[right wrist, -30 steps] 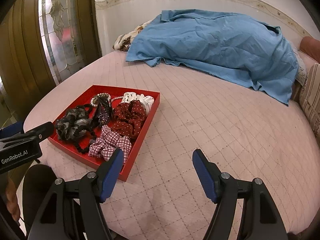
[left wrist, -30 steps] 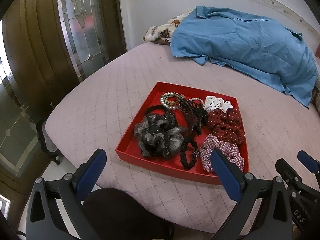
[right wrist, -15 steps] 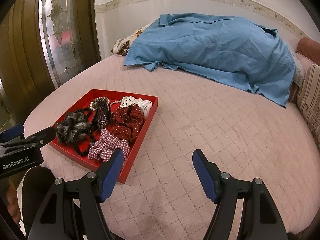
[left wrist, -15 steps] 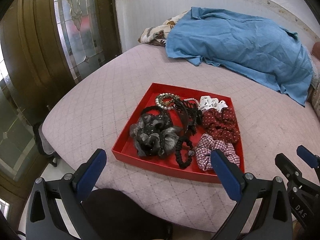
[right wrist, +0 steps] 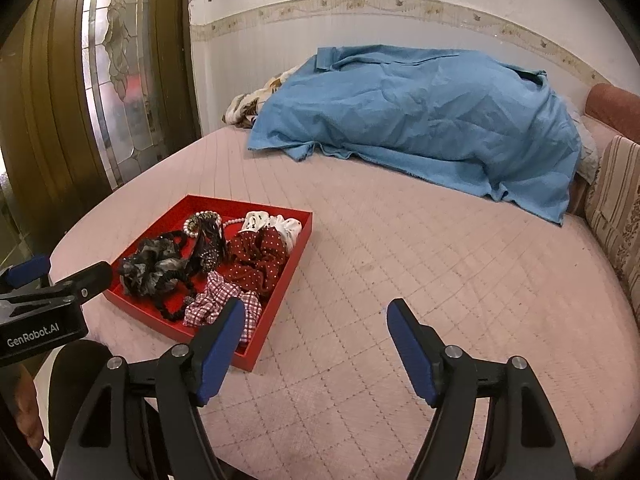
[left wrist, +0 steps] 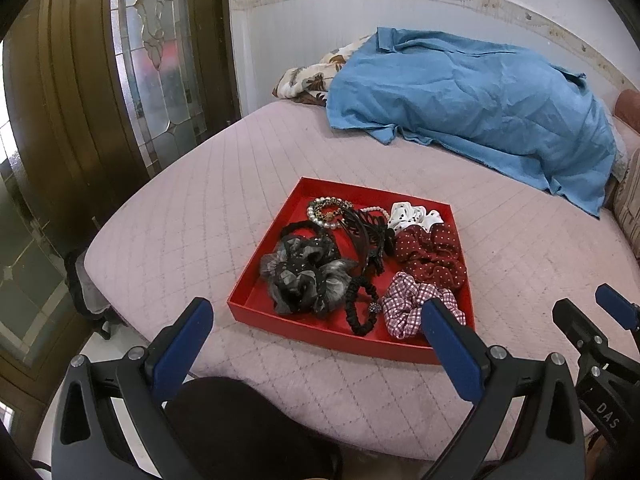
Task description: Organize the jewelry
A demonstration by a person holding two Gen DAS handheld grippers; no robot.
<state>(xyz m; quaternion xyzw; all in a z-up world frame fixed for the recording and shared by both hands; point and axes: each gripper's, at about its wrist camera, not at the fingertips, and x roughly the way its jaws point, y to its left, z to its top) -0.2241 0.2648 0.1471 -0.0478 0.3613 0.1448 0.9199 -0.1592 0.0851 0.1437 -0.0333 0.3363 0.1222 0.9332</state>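
Left wrist view: the red tray [left wrist: 256,292] sits centre frame on the bed [left wrist: 168,224], scrunchies [left wrist: 432,256], a pearl bracelet [left wrist: 322,216] and a black claw clip [left wrist: 366,240] heaped inside. Left gripper [left wrist: 316,332] and right gripper [right wrist: 316,332] are both spread, empty. This fits items gathered or sorting still pending.

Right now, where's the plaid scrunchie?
Plaid scrunchie lies in the red tray's near right corner, beside the black beaded hair tie, in front of the red dotted scrunchie.
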